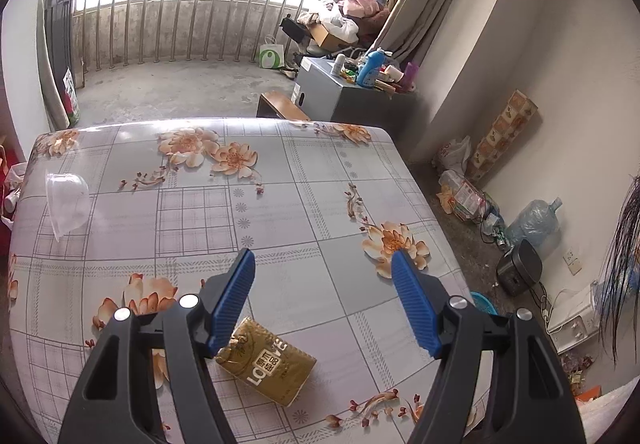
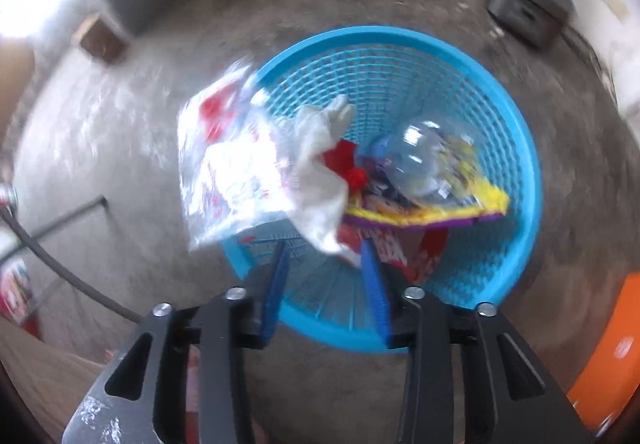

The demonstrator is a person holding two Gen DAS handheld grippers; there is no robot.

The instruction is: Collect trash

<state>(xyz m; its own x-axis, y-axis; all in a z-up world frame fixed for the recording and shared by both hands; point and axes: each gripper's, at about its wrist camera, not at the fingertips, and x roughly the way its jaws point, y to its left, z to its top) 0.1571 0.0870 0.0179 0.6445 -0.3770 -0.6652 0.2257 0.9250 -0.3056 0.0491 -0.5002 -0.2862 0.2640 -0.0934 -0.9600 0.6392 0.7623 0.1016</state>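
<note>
A round sky-blue plastic mesh basket (image 2: 496, 148) stands on the bare concrete floor (image 2: 120, 148) directly ahead of and below the right gripper (image 2: 326, 248). Inside it lie a clear plastic bottle (image 2: 420, 160), a yellow and purple printed wrapper (image 2: 432, 208) beneath the bottle, and red and white packaging (image 2: 400, 252) close to the gripper's right finger. A crumpled white plastic bag with red print (image 2: 256, 160) hangs over the basket's near-left rim, partly inside and partly outside, just beyond the fingertips; motion blur hides whether it touches them. The right gripper's blue-padded fingers stand apart with nothing pinched between them.

The left gripper (image 1: 322, 256) is spread wide above a table covered by a grey checked cloth with orange flowers (image 1: 280, 196). A flattened gold foil packet with printed lettering (image 1: 272, 364) lies on the cloth low between the fingers, close against the left finger's blue pad (image 1: 234, 296) and well apart from the right one. A clear plastic bowl tipped on its side (image 1: 66, 202) rests far off to the left, near the table's edge.
</note>
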